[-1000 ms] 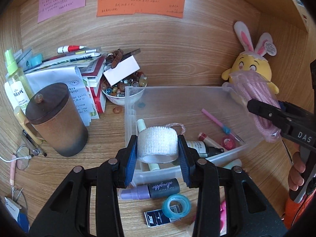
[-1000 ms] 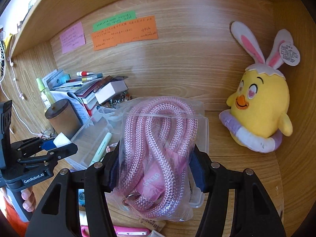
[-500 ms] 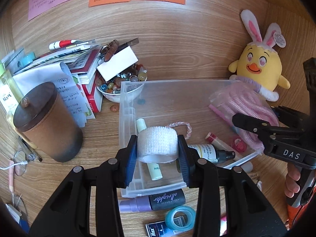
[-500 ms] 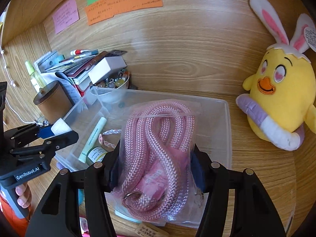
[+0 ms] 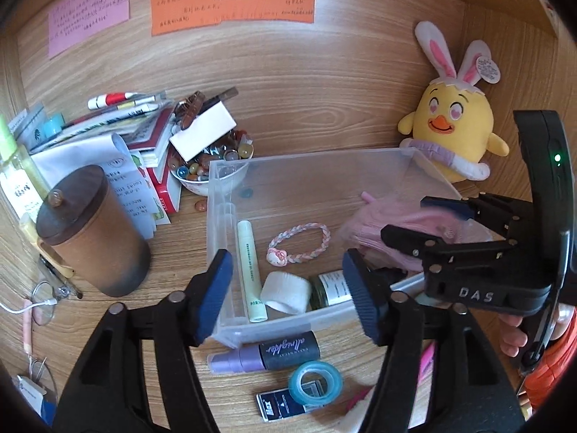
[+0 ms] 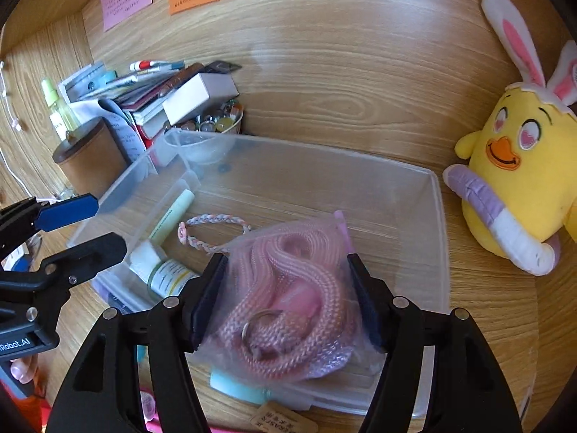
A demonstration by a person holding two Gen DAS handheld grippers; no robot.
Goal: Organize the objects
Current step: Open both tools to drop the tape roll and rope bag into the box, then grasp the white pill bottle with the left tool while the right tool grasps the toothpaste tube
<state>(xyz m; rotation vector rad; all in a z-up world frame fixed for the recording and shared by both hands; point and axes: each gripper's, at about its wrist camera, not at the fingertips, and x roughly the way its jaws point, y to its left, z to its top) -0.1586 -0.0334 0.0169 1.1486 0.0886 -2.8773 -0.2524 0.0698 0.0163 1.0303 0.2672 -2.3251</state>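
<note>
Two tongs over bin [image 5: 360, 158]. My left tongs [image 5: 285, 288] spread, empty; gauze roll [image 5: 286, 291] directly below. My right tongs [image 6: 285, 297] pinching rope bag [image 6: 288, 288], low in bin's right half.
</note>
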